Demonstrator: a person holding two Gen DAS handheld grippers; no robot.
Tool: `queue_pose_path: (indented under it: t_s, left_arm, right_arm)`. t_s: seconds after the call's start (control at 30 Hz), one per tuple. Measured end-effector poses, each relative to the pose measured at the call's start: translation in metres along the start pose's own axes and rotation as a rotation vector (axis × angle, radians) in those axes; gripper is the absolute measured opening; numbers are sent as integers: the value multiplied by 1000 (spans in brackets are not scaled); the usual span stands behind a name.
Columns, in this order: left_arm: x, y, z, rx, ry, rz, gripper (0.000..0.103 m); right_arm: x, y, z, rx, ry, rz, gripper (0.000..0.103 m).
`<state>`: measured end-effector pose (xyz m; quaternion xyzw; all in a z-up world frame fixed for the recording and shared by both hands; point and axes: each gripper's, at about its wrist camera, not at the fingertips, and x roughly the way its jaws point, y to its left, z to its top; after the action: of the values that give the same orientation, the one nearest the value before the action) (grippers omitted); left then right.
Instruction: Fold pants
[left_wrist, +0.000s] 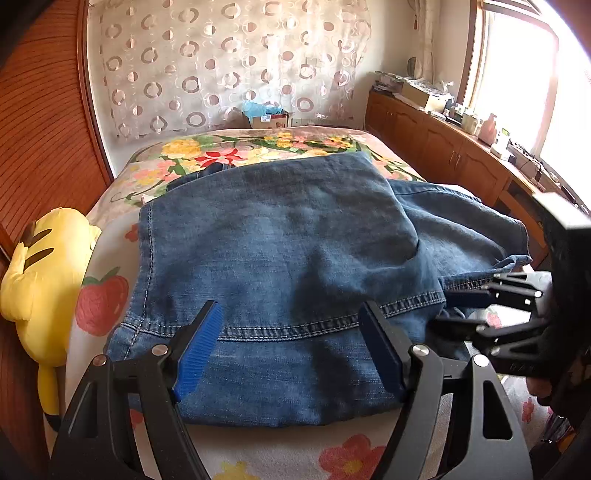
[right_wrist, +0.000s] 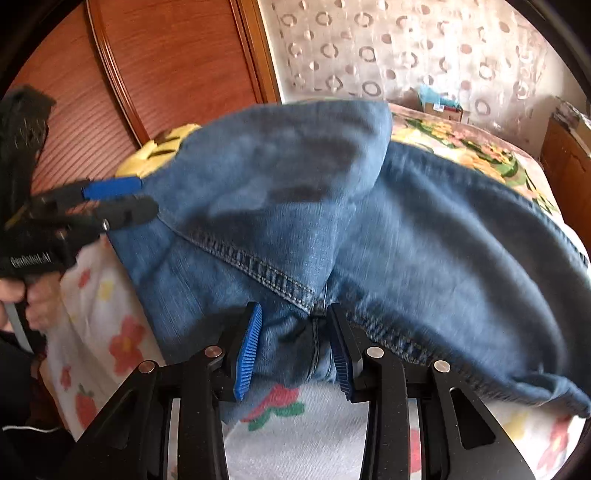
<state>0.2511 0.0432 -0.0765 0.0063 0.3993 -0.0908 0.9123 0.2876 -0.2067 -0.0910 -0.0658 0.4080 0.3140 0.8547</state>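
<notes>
Pants (left_wrist: 280, 236) lay partly folded on the flowered bed (left_wrist: 343, 454), beside the yellow plush toy (left_wrist: 44, 266). The right gripper (right_wrist: 293, 345) pinched bunched denim at the near hem, while the left gripper (left_wrist: 291, 343) stood spread wide, holding nothing. With only that one corner held, I judged the folded layer could slide crooked.

A bed (left_wrist: 110, 280) covered by a white blanket printed with red and yellow flowers and strawberries. A yellow plush toy (left_wrist: 40, 273) lies against its left edge, beside a reddish wooden wall panel (left_wrist: 44, 147). Behind the bed hangs a sheer curtain (left_wrist: 221, 62) patterned with rings. Wooden cabinets (left_wrist: 443, 144) under a bright window (left_wrist: 524, 85) carry small clutter.
</notes>
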Motion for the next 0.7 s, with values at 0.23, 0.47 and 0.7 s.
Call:
queue_pose_path:
  t_s: [0.23,0.47,0.7]
  left_arm:
    - [4,-3,0,8,12,-1,77]
    - [10,-14,1,21,23,-13,77]
    - [17,-37,8,55,32,-36,77]
  right_arm:
    - [-4,-3,-2,25,-12,10,38]
    - [-37,-23,-20,86,-82,10,38]
    - [-86,-77,-53,203,-154,-115,38]
